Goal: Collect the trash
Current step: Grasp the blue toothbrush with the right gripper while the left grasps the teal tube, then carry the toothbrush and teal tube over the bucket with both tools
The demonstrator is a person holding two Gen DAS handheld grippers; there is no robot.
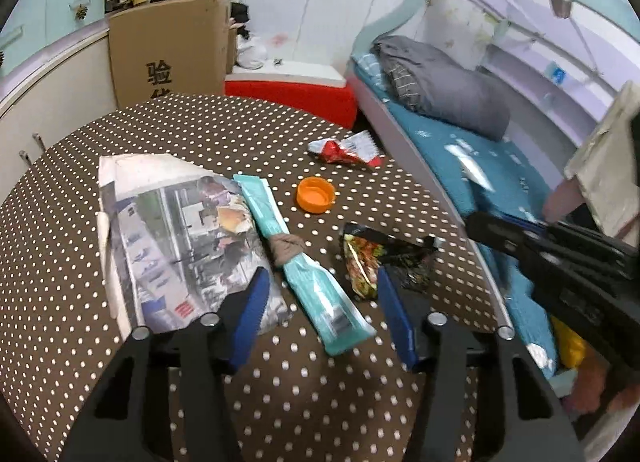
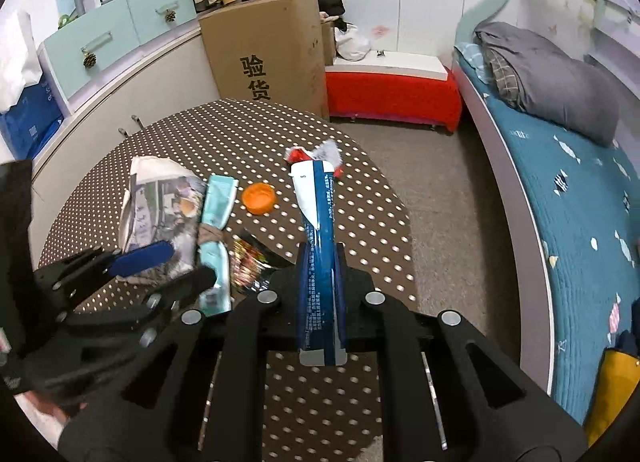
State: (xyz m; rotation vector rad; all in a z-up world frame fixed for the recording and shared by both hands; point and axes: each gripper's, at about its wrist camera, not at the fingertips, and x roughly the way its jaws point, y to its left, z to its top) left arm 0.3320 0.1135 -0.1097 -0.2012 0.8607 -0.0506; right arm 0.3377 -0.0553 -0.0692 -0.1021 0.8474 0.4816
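The round polka-dot desk [image 1: 60, 222] is bordered by a bed [image 2: 560, 202] on the right, with bare floor seen beyond its right rim. The left gripper [image 1: 320, 294] is held half-open above the desk, nothing being pressed; a teal packet [image 1: 304, 278] lies between its fingers [image 1: 250, 310], a newspaper [image 1: 172, 238] under the left one and a dark snack wrapper [image 1: 368, 258] by the right. The right gripper [image 2: 320, 282] is clenched on a blue-and-white wrapper [image 2: 318, 222] (lifted off the desk, standing upright). An orange cap [image 1: 315, 195] and a red-and-white wrapper [image 1: 344, 150] are left near the far edge, the latter partly hidden in the right view.
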